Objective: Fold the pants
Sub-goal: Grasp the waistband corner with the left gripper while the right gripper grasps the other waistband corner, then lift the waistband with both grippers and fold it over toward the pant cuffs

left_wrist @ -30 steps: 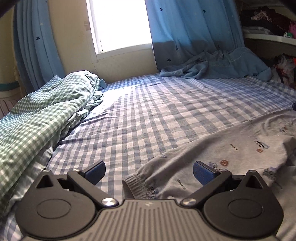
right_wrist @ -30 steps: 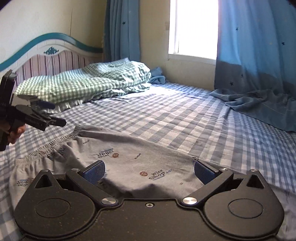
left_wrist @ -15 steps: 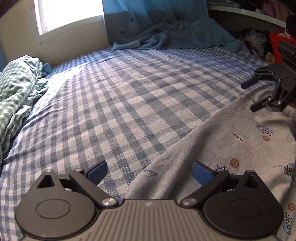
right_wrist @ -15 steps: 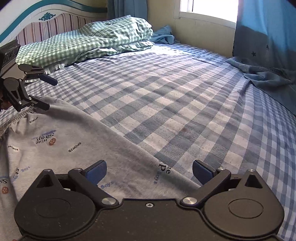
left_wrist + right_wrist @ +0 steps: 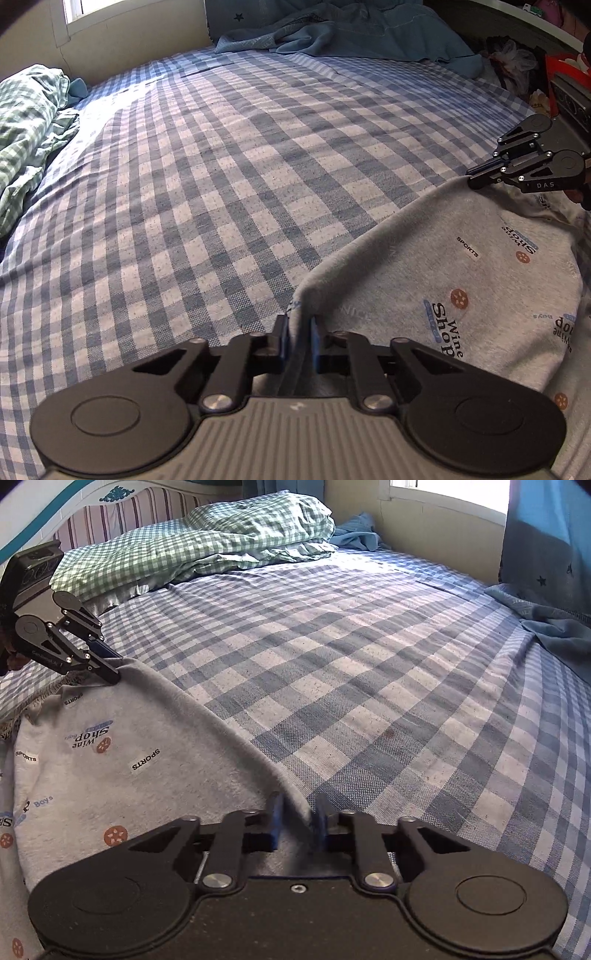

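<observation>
Grey printed pants lie on a blue checked bed sheet. My left gripper is shut on the pants' far edge, the cloth pinched between its blue pads. My right gripper is shut on the same edge further along. In the left wrist view the right gripper grips the edge at the far right. In the right wrist view the left gripper grips the pants at the left. The edge runs taut between them.
A green checked quilt is bunched at the striped headboard. A blue curtain and crumpled blue cloth lie by the window wall. Clutter and a red box stand beyond the bed's right side.
Both grippers were open over the pants' edge; now both have closed on it. The left wrist view has lowered and turned right along the bed.
</observation>
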A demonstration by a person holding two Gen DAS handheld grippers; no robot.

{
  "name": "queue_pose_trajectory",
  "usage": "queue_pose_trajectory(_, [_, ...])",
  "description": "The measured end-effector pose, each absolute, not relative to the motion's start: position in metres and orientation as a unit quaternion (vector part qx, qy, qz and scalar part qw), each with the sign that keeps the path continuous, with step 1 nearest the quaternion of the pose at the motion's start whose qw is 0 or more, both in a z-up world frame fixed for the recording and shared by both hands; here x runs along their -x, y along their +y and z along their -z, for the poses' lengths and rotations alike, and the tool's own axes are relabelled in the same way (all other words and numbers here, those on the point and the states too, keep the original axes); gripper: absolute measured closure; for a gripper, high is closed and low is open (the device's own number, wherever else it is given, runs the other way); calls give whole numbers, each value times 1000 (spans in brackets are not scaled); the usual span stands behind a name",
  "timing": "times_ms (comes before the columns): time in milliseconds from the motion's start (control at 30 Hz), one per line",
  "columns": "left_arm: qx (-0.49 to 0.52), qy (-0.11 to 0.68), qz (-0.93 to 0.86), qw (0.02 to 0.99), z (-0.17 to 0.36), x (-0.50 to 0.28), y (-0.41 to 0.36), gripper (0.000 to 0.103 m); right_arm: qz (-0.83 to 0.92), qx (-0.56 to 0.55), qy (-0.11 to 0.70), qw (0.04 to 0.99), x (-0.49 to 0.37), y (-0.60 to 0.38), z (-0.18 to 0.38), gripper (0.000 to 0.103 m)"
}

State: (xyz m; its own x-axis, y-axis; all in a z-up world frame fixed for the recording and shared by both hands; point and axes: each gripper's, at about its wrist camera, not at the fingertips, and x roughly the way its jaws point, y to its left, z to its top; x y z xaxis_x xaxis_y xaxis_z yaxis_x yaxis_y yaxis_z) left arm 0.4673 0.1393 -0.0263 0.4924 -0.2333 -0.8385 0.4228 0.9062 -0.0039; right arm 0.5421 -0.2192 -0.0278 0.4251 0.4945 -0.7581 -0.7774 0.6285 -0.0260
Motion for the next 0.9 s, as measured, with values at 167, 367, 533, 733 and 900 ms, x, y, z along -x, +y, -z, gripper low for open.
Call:
queue_pose_trajectory(167, [-102, 436, 151, 881, 11, -460, 134, 102, -350, 236, 339, 841, -530, -205, 20, 103])
queue_pose_trajectory(367, [-105, 373, 125, 914, -13, -460, 134, 102, -299, 258, 297, 870, -547, -185, -1, 103])
queue_pose_trajectory(533, [-95, 413, 105, 900, 10, -480, 137, 102, -298, 268, 325, 857, -567, -170, 22, 103])
queue_pose_trajectory(733, [-72, 426, 118, 894, 25, -483, 146, 99, -303, 242, 333, 859, -568, -176, 34, 101])
queue_pose_trajectory(900, [-63, 416, 132, 898, 16, -475, 161, 54, -331, 210, 330, 859, -568, -191, 21, 67])
